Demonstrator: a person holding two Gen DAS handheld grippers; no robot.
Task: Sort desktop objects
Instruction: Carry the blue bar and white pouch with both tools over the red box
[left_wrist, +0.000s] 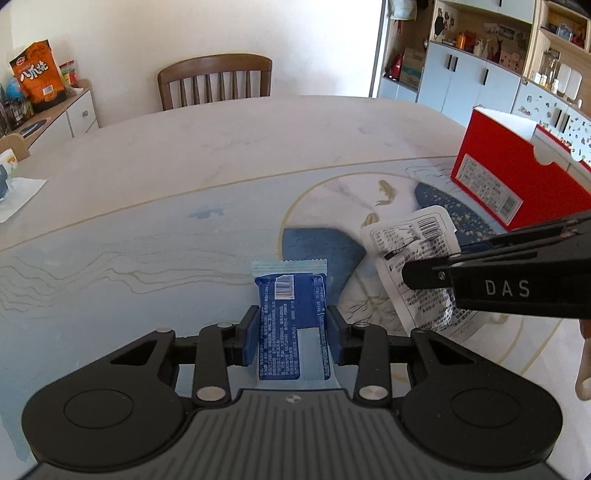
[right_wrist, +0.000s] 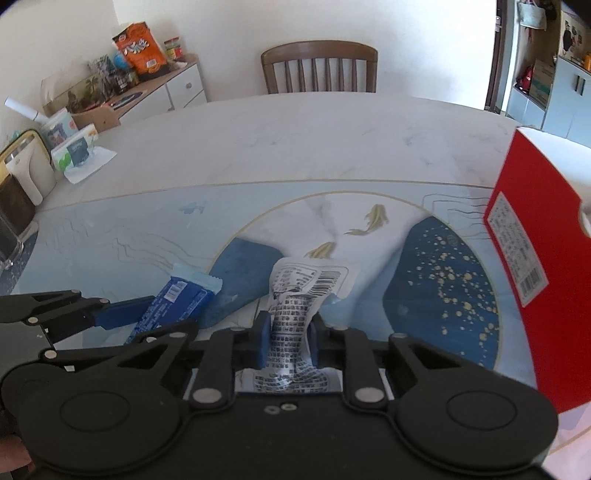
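Both grasping: left hand-held gripper (left_wrist: 291, 334) pinching blue snack pkt (left_wrist: 290, 314), right hand-held gripper (right_wrist: 287, 341) crumpling white pouch (right_wrist: 299, 314); slick film risking slip en route to red box (right_wrist: 535, 266).

Both views are bright with daylight. In the left wrist view the wall (left_wrist: 314, 33) at upper centre washes out to near white, and the table (left_wrist: 221, 147) carries a soft sheen across the middle. Fisheye bending curves the table edge and leans the cabinets (left_wrist: 480, 74) at upper right. Shadows are soft. The red box (right_wrist: 535, 258) at the right wrist view's right edge looks blurred and stretched.
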